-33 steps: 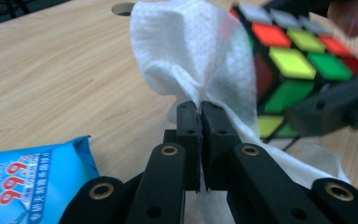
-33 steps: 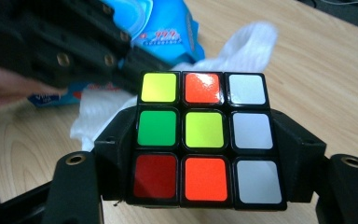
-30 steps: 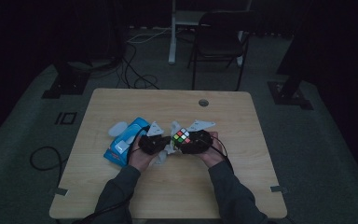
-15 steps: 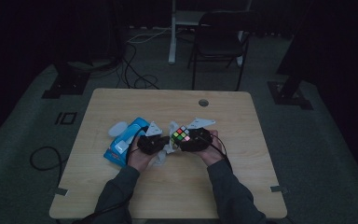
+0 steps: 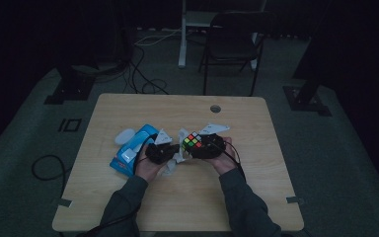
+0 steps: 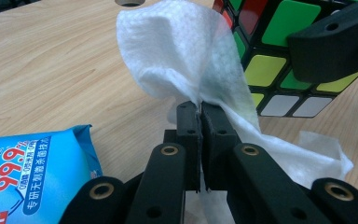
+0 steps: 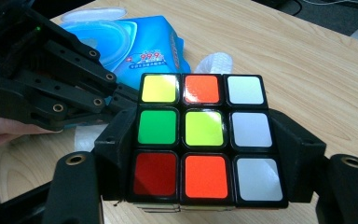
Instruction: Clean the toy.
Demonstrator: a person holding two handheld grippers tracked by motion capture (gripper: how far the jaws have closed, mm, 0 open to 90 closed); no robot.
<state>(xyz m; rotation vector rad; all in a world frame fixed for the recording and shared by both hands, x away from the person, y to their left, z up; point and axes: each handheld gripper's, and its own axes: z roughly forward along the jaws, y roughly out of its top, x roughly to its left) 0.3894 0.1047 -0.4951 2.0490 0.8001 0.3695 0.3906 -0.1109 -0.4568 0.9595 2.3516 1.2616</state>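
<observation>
meanwhile, left hand-held gripper [image 6: 199, 109] pinching a white wipe [image 6: 186, 60], right hand-held gripper [image 7: 205, 140] clamping a puzzle cube [image 7: 204, 135], blue wipes pack [image 5: 131, 152] lid open

A scrambled Rubik's cube [image 7: 205, 140] sat level between the right gripper's [image 7: 205, 154] black fingers [image 7: 114, 140], its facing side showing yellow, orange, white, green and red squares. A crumpled white wet wipe [image 6: 191, 60] stood pinched in the left gripper [image 6: 199, 116], touching the cube just above the desk [image 5: 177, 197].

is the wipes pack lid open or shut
Open: in the right gripper view the wipes pack has its round lid flipped back, baring the oval opening.
</observation>
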